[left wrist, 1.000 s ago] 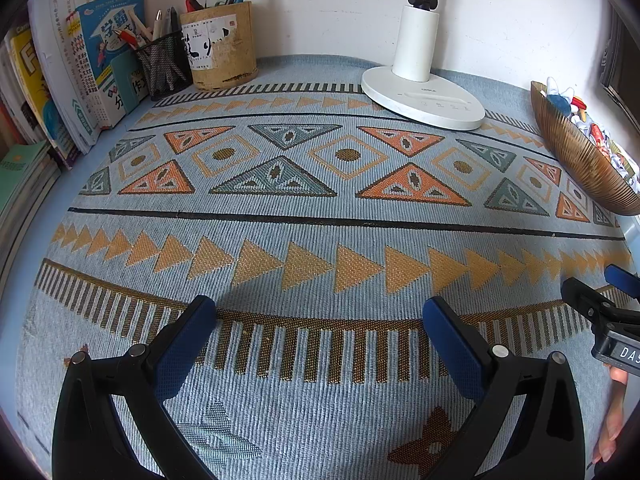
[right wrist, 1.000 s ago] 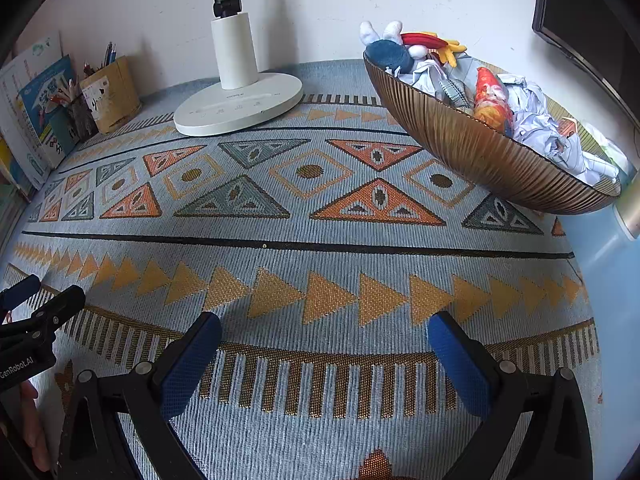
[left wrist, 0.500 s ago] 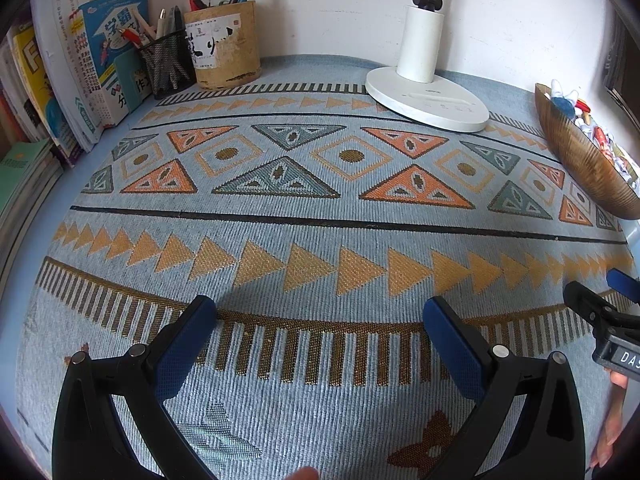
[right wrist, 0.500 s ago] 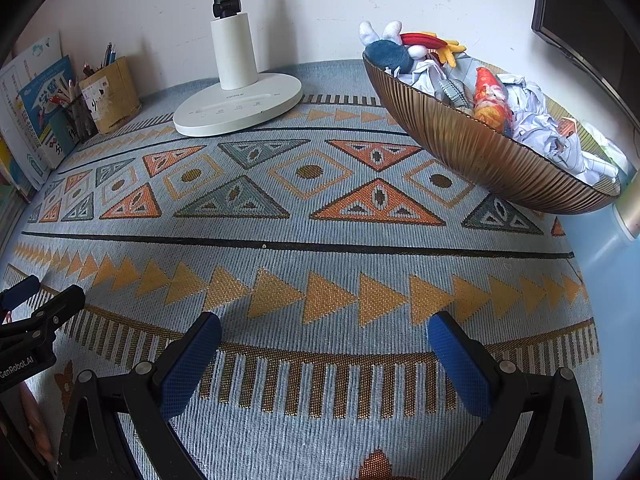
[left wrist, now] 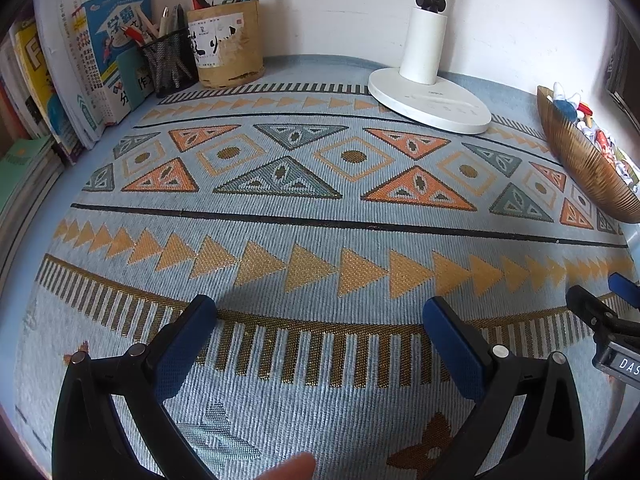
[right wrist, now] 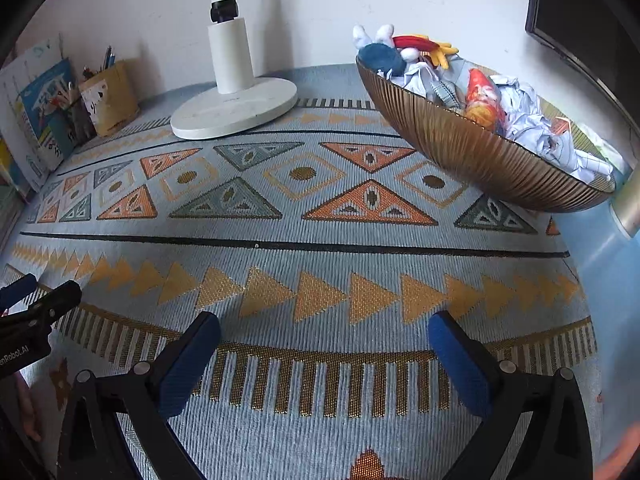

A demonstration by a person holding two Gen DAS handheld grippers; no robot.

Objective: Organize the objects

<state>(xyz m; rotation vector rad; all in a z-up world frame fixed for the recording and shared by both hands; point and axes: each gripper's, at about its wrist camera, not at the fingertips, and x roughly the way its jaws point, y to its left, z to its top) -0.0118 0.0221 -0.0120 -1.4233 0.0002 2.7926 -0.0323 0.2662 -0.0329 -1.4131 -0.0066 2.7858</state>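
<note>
A woven cloth point(left wrist: 320, 208) with a ribbed weave covers the worktop, pale blue with rows of orange triangles, diamonds and a band of ochre bars. Both grippers hover low over its near edge. The left gripper point(left wrist: 320, 316) has its blue-padded fingers spread wide with nothing between them; the right gripper point(right wrist: 324, 330) is likewise released and empty.

At the right edge sits a ribbed, bronze-coloured bowl point(right wrist: 472, 148), shallow and oval, tilted on its curved underside. It is heaped with crumpled white paper point(right wrist: 532, 120), a blue-and-white plush toy point(right wrist: 380, 56) and what may be an orange figure point(right wrist: 480, 96). The bowl lies well ahead and to the right of the right fingers.

At the back edge stands a white lamp point(left wrist: 428, 92) on a smooth round base. In the back left corner are a tan cylindrical pen pot point(left wrist: 228, 48), a black mesh holder point(left wrist: 168, 64) and upright books point(left wrist: 104, 52).
</note>
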